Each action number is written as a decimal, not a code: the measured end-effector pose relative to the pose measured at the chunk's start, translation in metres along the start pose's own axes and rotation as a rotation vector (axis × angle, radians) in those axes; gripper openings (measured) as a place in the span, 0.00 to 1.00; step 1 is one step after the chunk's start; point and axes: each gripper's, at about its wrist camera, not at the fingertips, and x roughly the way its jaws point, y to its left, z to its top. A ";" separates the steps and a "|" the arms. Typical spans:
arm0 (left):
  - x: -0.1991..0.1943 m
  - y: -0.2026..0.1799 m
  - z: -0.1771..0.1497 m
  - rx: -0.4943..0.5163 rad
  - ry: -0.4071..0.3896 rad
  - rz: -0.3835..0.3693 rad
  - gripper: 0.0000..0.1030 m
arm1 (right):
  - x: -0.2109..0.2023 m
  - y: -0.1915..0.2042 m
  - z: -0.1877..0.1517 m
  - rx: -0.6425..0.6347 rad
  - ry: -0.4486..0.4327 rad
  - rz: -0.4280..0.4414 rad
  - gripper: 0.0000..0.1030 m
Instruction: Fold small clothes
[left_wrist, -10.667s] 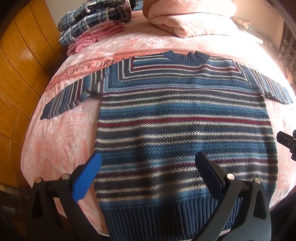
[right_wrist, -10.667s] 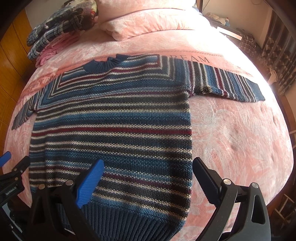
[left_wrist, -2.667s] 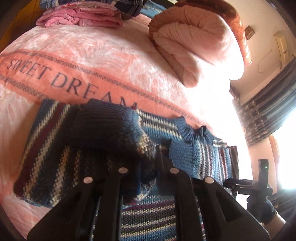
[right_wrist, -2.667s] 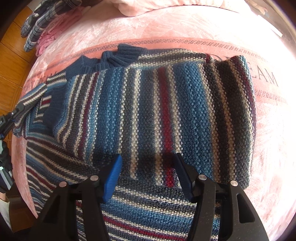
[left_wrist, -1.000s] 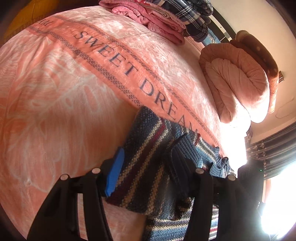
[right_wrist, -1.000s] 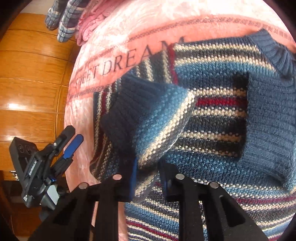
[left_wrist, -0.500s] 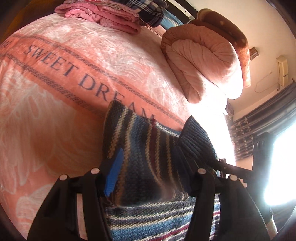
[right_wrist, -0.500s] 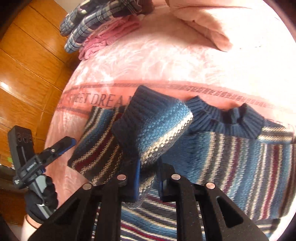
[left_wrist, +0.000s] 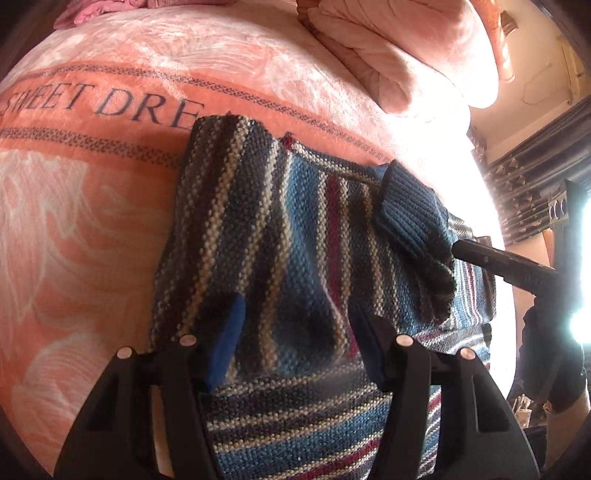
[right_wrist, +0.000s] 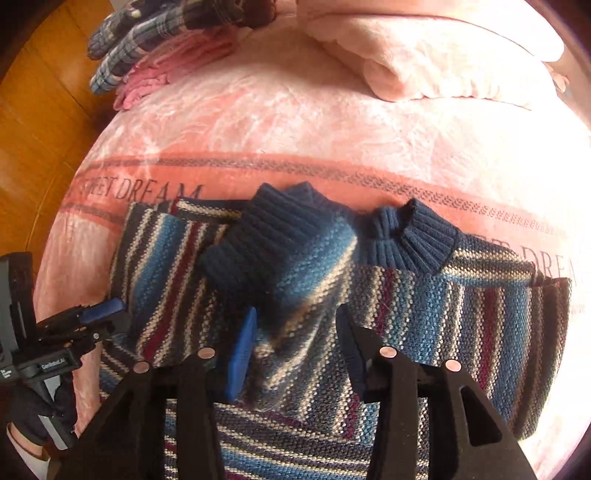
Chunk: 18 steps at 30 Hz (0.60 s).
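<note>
The bed (right_wrist: 295, 122) fills both views, covered in a pink blanket with a darker band that reads "SWEET DREAM". At its head lies a folded pink quilt (right_wrist: 443, 62), and at the far left corner a stack of plaid and pink clothes (right_wrist: 155, 40) sits near the edge, beside the wooden floor (right_wrist: 33, 122).

The striped sweater (right_wrist: 424, 332) lies across the near part of the bed, over the lettered band, with both sides folded in over the body so their stripes run upright while the lower body's stripes run across. Its dark blue ribbed collar (right_wrist: 410, 236) points toward the quilt.

One sleeve is laid diagonally over the folded chest, and its ribbed cuff (right_wrist: 258, 240) rests just beside the collar.

The right claw (right_wrist: 295, 350) stands open, its fingers either side of the sleeve, not pinching it. In the left wrist view the same claw reaches in from the right, its tip near the cuff (left_wrist: 410, 210).

The left claw (left_wrist: 295, 343) is also open, low over the folded left side of the sweater (left_wrist: 277, 258), holding nothing.
</note>
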 end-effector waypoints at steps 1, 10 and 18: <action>-0.004 -0.001 0.002 -0.004 -0.011 -0.009 0.56 | 0.000 0.008 0.002 -0.025 0.010 0.012 0.44; 0.000 -0.014 0.004 0.015 -0.005 -0.040 0.57 | 0.042 0.054 0.007 -0.099 0.102 -0.035 0.52; 0.019 -0.012 -0.008 0.031 0.068 0.001 0.58 | 0.044 0.053 0.003 -0.143 0.081 -0.141 0.15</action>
